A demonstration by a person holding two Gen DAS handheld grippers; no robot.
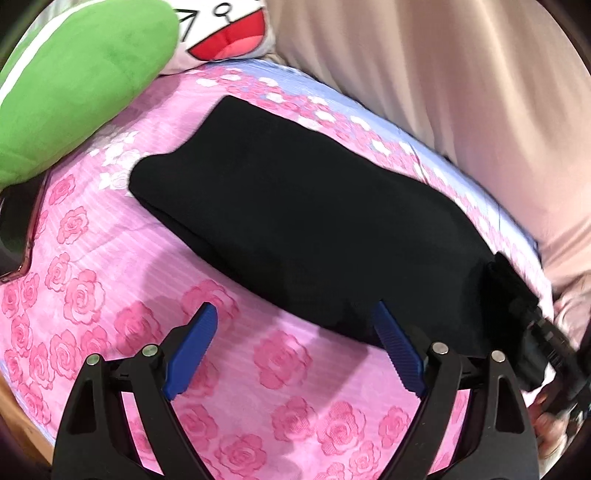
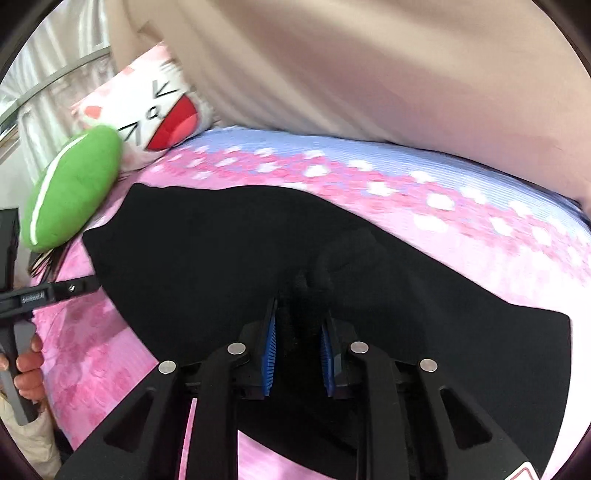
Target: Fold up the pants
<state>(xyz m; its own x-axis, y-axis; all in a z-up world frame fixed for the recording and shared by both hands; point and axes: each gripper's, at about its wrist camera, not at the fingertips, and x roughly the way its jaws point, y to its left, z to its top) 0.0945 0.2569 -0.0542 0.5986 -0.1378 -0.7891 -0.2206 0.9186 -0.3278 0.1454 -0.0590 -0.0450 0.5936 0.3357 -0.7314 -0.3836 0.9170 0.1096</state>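
Note:
Black pants [image 1: 295,218] lie folded in a long band across the pink rose-print bed cover [image 1: 110,295]. My left gripper [image 1: 295,314] is open and empty, its blue pads [image 1: 199,339] spread wide over the near edge of the pants. My right gripper [image 2: 297,321] is shut on a bunched fold of the black pants [image 2: 221,251], with cloth pinched between the blue pads [image 2: 269,350]. In the left wrist view the right gripper [image 1: 524,317] shows blurred at the pants' right end. In the right wrist view the left gripper's body [image 2: 44,291] shows at the left edge, held by a hand.
A green plush pillow [image 1: 81,81] and a white cat-face pillow [image 1: 229,33] lie at the head of the bed. A beige curtain [image 1: 461,92] hangs along the far side. The cover has a blue band [image 2: 369,155] near the curtain.

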